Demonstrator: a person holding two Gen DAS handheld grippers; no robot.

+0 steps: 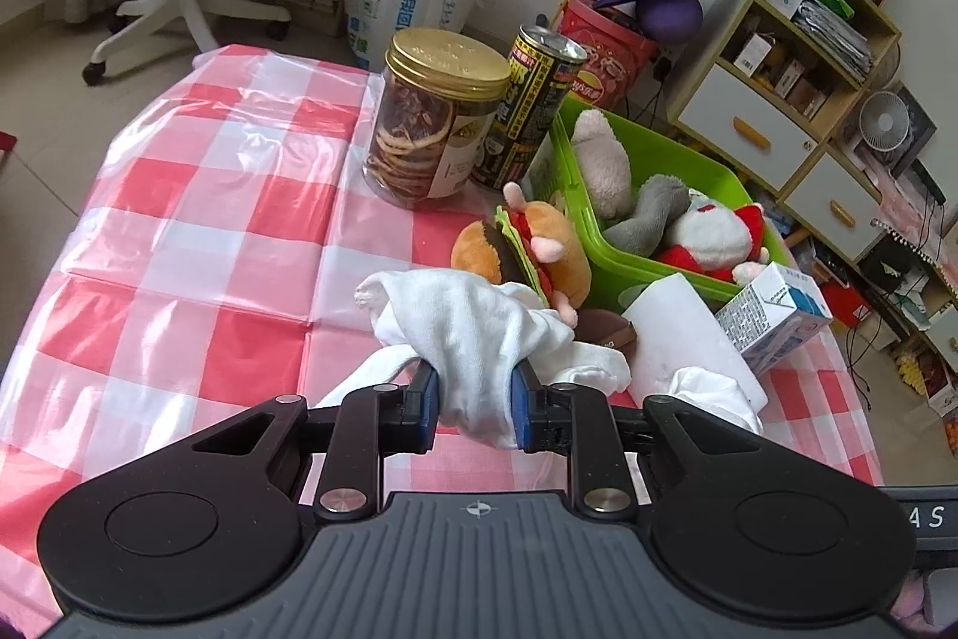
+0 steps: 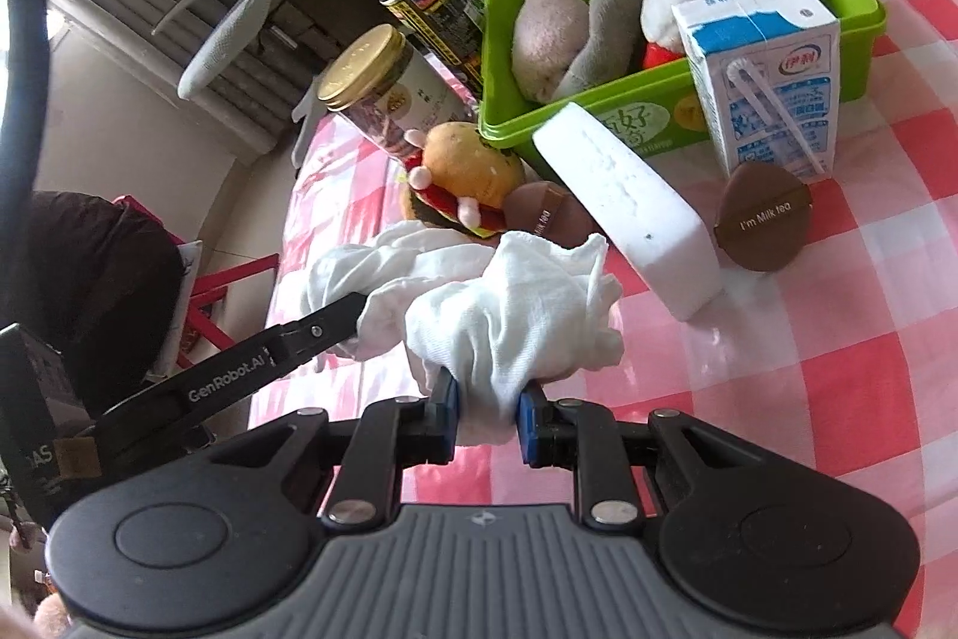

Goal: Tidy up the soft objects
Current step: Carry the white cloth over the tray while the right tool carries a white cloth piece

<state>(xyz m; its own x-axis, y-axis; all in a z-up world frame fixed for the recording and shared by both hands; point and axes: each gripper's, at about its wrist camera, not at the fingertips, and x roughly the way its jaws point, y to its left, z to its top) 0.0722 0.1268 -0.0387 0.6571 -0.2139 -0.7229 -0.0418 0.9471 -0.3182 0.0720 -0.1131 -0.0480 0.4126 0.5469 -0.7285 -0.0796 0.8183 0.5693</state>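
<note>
A white cloth (image 1: 473, 333) lies bunched on the red-checked tablecloth (image 1: 209, 196). My left gripper (image 1: 474, 402) is shut on one end of it. My right gripper (image 2: 488, 414) is shut on the other end of the cloth (image 2: 515, 321). The left gripper's arm (image 2: 287, 345) shows at the left of the right wrist view. A burger plush (image 1: 527, 244) lies just beyond the cloth, against a green bin (image 1: 664, 154) that holds a beige plush (image 1: 602, 160), a grey plush (image 1: 652, 214) and a red-and-white plush (image 1: 712, 238).
A gold-lidded jar (image 1: 425, 124) and a black-yellow can (image 1: 527, 112) stand behind the burger. A white foam block (image 2: 622, 208), a milk carton (image 2: 766, 82) and two brown puffs (image 2: 763, 220) lie in front of the bin. An office chair and shelves stand beyond the table.
</note>
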